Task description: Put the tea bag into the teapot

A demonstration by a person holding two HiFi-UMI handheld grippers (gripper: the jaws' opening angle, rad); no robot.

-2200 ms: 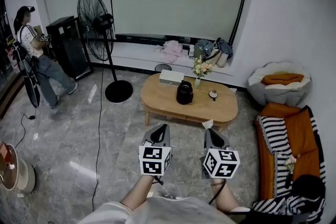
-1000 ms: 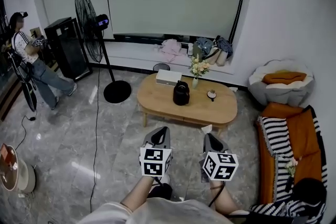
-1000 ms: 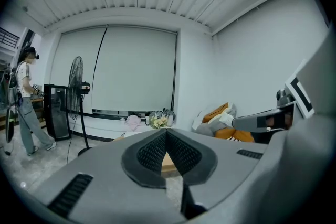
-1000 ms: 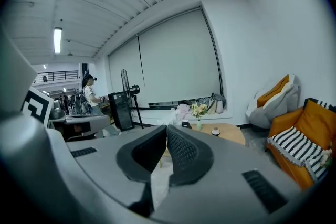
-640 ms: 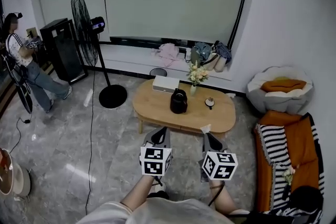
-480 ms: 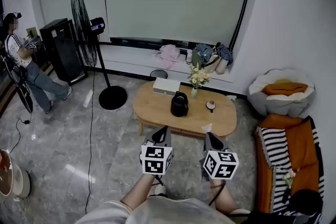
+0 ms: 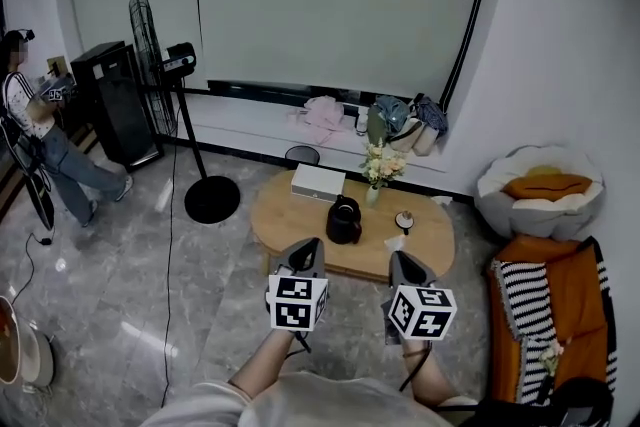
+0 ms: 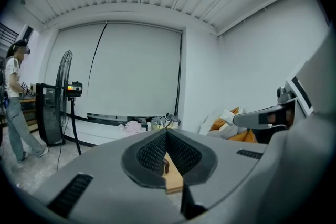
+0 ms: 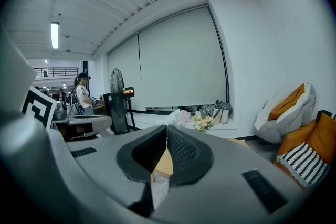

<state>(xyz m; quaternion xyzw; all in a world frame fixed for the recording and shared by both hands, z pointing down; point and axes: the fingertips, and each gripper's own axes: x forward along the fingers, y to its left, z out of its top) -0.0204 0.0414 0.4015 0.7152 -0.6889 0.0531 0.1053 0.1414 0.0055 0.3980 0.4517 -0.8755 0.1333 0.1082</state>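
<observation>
A black teapot [image 7: 343, 221] stands on an oval wooden coffee table [image 7: 290, 220] ahead of me. Both grippers are held side by side in front of the table's near edge, short of the teapot. My right gripper [image 7: 400, 253] is shut on a small white tea bag [image 7: 397, 241] that sticks out at its tip. In the right gripper view the white tea bag [image 9: 158, 189] shows low between the closed jaws of the right gripper [image 9: 167, 127]. My left gripper [image 7: 308, 245] is shut with nothing in it, and the left gripper view shows the left gripper [image 8: 167, 132] with its jaws meeting.
On the table are a white box [image 7: 318, 182], a vase of flowers [image 7: 377, 167] and a small cup [image 7: 405, 219]. A standing fan [image 7: 165, 80] and a person [image 7: 35, 140] are at the left. A beanbag [image 7: 540, 190] and an orange sofa [image 7: 545, 300] are at the right.
The table and teapot have come nearer to both grippers as the view moved forward. The grippers keep their pose, the right still shut on the tea bag.
</observation>
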